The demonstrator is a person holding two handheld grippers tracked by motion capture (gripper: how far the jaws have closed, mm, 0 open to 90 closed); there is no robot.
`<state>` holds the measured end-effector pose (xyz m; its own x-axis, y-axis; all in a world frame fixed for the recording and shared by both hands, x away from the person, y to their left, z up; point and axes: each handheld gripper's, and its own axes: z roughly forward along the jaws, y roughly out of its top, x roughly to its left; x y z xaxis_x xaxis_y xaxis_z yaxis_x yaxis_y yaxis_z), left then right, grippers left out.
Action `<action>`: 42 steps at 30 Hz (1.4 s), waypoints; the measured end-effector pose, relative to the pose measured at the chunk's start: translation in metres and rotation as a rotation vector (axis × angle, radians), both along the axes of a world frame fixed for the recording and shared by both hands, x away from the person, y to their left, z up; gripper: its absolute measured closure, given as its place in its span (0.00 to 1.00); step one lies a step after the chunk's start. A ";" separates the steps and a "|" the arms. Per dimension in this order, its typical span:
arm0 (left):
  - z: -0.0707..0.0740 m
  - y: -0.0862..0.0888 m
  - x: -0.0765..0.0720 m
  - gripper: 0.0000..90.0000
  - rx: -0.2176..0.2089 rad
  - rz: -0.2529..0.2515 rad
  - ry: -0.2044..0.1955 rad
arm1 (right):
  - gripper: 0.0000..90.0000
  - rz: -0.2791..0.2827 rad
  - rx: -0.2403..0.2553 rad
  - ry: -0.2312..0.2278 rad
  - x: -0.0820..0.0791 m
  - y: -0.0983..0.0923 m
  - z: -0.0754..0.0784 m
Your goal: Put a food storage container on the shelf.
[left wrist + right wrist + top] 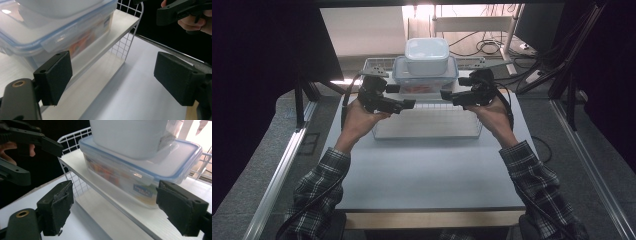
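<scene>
Now, at upper centre of the high view, the clear lidded container (425, 75) sits on the white wire shelf (428, 121), a smaller white tub (427, 56) loose on top. Rigid, slick, likely top-heavy: take its short ends. Your left gripper (408, 104) and right gripper (447, 95) flank it, fingers apart and empty.

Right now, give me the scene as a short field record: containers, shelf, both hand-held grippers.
lower container: clear box with blue-trimmed lid, on the rack's upper shelf
upper container: white tub, stacked on that lid
rack: white wire shelf on the grey table
left hand-held gripper: jaws open, nothing between them, left of the box
right hand-held gripper: jaws open, nothing between them, right of the box
</scene>
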<state>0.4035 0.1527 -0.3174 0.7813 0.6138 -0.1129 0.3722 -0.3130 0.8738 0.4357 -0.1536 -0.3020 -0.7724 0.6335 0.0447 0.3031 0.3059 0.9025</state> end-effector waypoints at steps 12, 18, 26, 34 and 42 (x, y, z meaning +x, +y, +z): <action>-0.018 0.008 -0.006 0.16 -0.008 0.002 0.016 | 0.14 0.020 -0.007 0.018 -0.004 -0.002 -0.013; -0.027 0.010 -0.008 0.14 -0.002 -0.007 0.027 | 0.12 0.030 -0.008 0.026 -0.007 -0.004 -0.020; -0.037 0.009 -0.013 0.12 0.017 -0.017 0.021 | 0.11 0.032 -0.006 0.042 -0.008 -0.009 -0.029; -0.046 0.006 -0.021 0.09 0.033 -0.018 0.007 | 0.07 0.037 -0.023 0.029 -0.014 -0.011 -0.037; -0.059 0.006 -0.031 0.08 0.052 -0.007 0.000 | 0.06 0.044 -0.029 0.029 -0.021 -0.014 -0.047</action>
<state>0.3728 0.1592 -0.3762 0.7857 0.6133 -0.0806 0.3697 -0.3611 0.8561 0.4150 -0.1671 -0.3489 -0.7984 0.6001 0.0497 0.3146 0.3454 0.8841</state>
